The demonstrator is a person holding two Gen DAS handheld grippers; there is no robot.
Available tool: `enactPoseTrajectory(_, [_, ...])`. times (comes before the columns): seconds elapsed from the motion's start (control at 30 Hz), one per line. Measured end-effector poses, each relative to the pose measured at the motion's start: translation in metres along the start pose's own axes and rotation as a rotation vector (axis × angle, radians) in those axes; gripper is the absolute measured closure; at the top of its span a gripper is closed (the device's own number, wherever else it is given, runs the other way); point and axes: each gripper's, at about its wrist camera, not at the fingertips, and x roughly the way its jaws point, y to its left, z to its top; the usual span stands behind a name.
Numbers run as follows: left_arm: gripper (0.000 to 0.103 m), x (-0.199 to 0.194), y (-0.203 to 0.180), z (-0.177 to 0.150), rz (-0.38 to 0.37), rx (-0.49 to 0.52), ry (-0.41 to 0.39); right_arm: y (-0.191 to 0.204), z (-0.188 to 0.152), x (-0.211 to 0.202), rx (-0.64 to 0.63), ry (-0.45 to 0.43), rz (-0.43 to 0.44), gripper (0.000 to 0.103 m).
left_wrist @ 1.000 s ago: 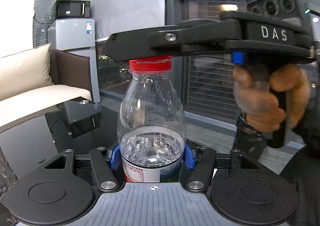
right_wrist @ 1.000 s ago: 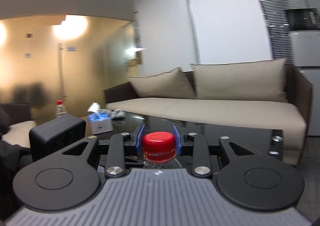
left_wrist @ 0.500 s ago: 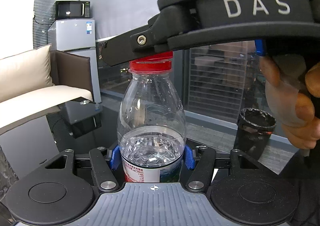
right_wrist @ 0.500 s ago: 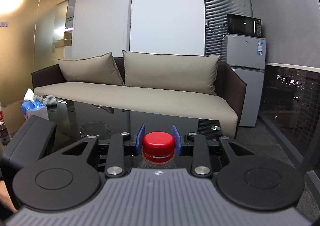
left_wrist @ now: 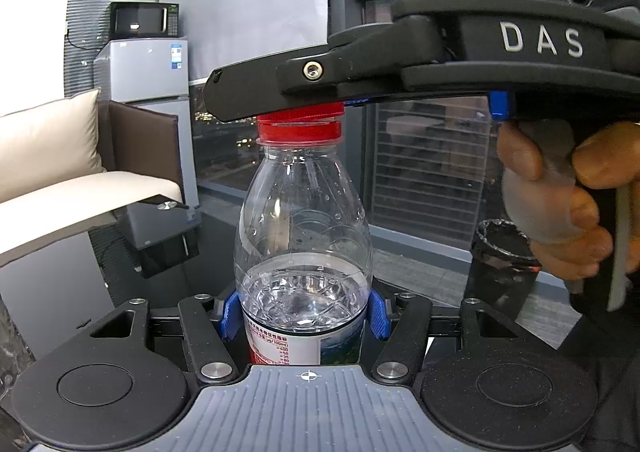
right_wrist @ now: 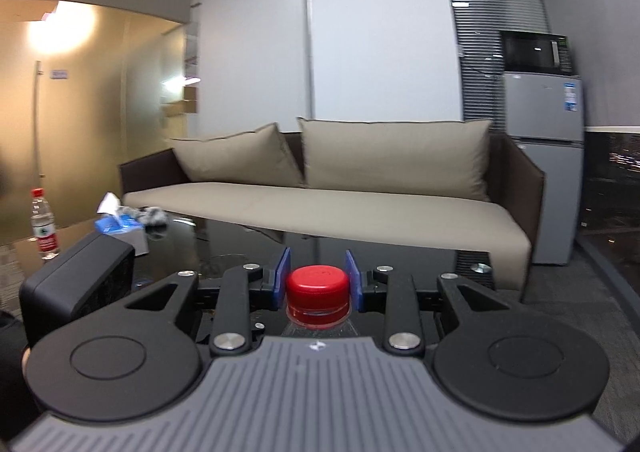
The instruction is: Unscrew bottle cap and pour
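- Bottle (left_wrist: 302, 252) upright, abt half full of water, clamped at mid-body by left gripper (left_wrist: 303, 312); blue pads (left_wrist: 378, 318) touch both sides.
- Red cap (right_wrist: 317, 288) on bottle neck, between right gripper (right_wrist: 318, 279) pads; slight gaps show each side, so opened, not pinching.
- Right gripper sits over bottle top, w/ hand (left_wrist: 560, 196) on handle.
- Sofa (right_wrist: 320, 208) behind bottle.

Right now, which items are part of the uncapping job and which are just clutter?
Job: water bottle; red cap; left tool gripping the bottle body; right tool around the cap.

Clutter: second bottle; tissue box; bin; sofa.
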Motion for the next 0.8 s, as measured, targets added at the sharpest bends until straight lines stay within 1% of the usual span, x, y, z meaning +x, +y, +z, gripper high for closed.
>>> enactPoseTrajectory(0.13, [0.048,0.0,0.001,-0.001,-0.004,0.002,-0.003,-0.013,-0.002,0.002,-0.011,-0.012,0.087,0.072])
enactPoseTrajectory(0.2, [0.047,0.001,0.002,-0.001,-0.009,0.001,-0.005,-0.017,-0.001,0.004,-0.019,-0.012,0.115,0.072])
enactPoseTrajectory(0.27, [0.047,0.001,0.004,-0.003,-0.011,-0.002,-0.007,-0.025,0.0,0.007,-0.029,-0.01,0.168,0.072])
enactPoseTrajectory(0.4, [0.047,0.001,0.005,-0.004,-0.012,0.012,-0.013,-0.042,0.001,0.012,-0.046,-0.014,0.297,0.072])
enactPoseTrajectory(0.43, [0.047,0.0,0.004,-0.004,-0.013,0.014,-0.013,-0.051,0.0,0.013,-0.038,-0.02,0.357,0.072])
enactPoseTrajectory(0.53, [0.047,0.001,0.005,-0.004,-0.016,0.012,-0.014,-0.069,-0.003,0.02,0.01,-0.038,0.465,0.072])
enactPoseTrajectory(0.6, [0.047,0.001,0.007,-0.004,-0.019,-0.001,-0.014,-0.074,-0.003,0.024,0.034,-0.04,0.476,0.071])
enactPoseTrajectory(0.63, [0.047,0.001,0.009,-0.004,-0.02,-0.011,-0.014,-0.075,-0.002,0.027,0.068,-0.03,0.472,0.071])
enactPoseTrajectory(0.7, [0.048,0.002,0.011,-0.003,-0.012,-0.018,-0.013,-0.065,0.001,0.024,0.053,-0.028,0.396,0.07])
enactPoseTrajectory(0.77, [0.048,0.001,0.009,-0.004,-0.001,-0.007,-0.013,-0.043,0.004,0.012,0.017,-0.017,0.256,0.07])
enactPoseTrajectory(0.8, [0.048,0.001,0.008,-0.003,0.001,-0.005,-0.013,-0.036,0.004,0.01,0.006,-0.016,0.208,0.07])
